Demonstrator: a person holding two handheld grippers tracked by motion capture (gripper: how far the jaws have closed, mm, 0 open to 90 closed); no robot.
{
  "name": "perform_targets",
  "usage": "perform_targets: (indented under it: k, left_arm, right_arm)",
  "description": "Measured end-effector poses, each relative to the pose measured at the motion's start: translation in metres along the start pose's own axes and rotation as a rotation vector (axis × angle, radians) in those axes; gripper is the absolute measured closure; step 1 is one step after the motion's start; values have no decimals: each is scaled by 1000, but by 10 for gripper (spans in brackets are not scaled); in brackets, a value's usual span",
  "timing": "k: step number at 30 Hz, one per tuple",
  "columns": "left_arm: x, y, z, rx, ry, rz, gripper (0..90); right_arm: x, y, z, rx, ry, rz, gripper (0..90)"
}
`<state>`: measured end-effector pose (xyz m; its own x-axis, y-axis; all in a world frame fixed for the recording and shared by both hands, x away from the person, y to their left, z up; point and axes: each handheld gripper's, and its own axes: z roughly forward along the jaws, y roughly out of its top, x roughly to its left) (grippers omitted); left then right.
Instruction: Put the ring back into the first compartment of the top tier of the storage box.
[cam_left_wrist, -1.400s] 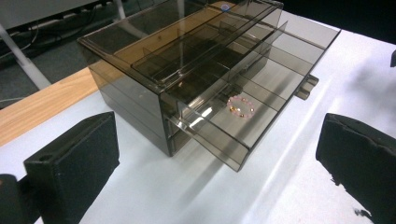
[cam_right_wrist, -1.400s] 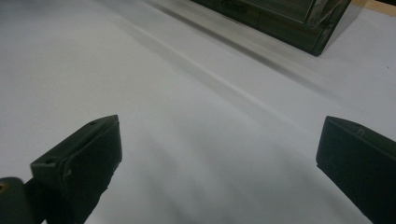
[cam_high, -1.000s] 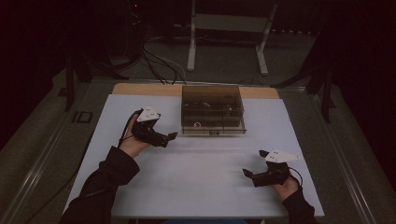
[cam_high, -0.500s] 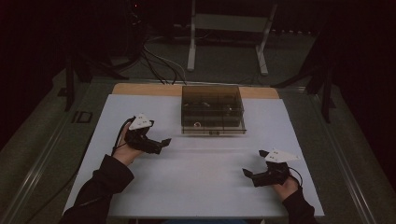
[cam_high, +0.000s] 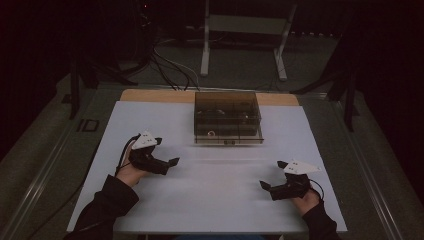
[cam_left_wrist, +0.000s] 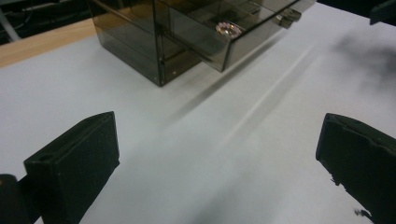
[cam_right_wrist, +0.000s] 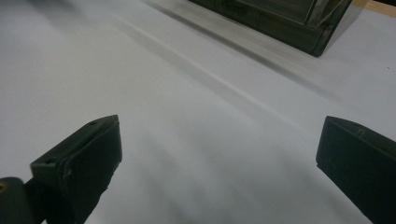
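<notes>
Fingers (cam_left_wrist: 70, 172) of the left gripper (cam_high: 167, 164) stood wide apart and held nothing; in the left gripper view the two black fingers rose from the bottom corners with bare white worktop (cam_high: 220, 195) between them. The right gripper (cam_high: 266, 186) was spread just as wide, its two fingers (cam_right_wrist: 77, 170) likewise empty above the white surface in the right gripper view.

One smoky transparent drawer box (cam_high: 227, 117) sat at the far middle of the worktop, near the strip of bare wood (cam_high: 150, 95) along its back edge. Both grippers were well apart from it, the left one nearer than the right. In the left gripper view one drawer (cam_left_wrist: 224, 37) of the box stood pulled out a little, and one small round ring-like item (cam_left_wrist: 228, 29) lay inside it near the front wall; a small handle (cam_left_wrist: 285, 17) showed on the drawer front further along. How many drawers the box had in all could not be counted for sure, as its dark walls blurred the divisions.

Two hands came in from the bottom of the high view, one at each side, both in dark sleeves (cam_high: 107, 207). The left gripper hovered left of centre, pointing toward the middle; the right gripper sat lower at the right, also pointing inward. Each carried one pale three-cornered plate (cam_high: 143, 141) on top.
</notes>
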<state>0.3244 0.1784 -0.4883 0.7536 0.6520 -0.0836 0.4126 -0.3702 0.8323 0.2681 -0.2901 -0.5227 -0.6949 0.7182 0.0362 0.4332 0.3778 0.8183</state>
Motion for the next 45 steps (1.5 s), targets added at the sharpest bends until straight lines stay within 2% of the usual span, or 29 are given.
perform_targets:
  k: [12, 22, 30, 37, 45]
  left_arm:
    - [-6, -24, -12, 10, 4, -2, 10]
    - [-9, -35, -21, 15, 14, -1, 9]
    - [-12, -43, -28, 1, 24, -17, 10]
    - [-12, -51, -32, 6, 30, -28, 10]
    - [-13, -52, -32, -2, 52, -17, 10]
  right_arm:
    - [0, 0, 0, 0, -1, -1, 4]
    - [0, 0, 0, 1, -1, -1, 4]
    - [0, 0, 0, 2, -2, -2, 4]
    - [0, 0, 1, 4, -3, -2, 5]
    - [0, 0, 0, 4, -6, -3, 4]
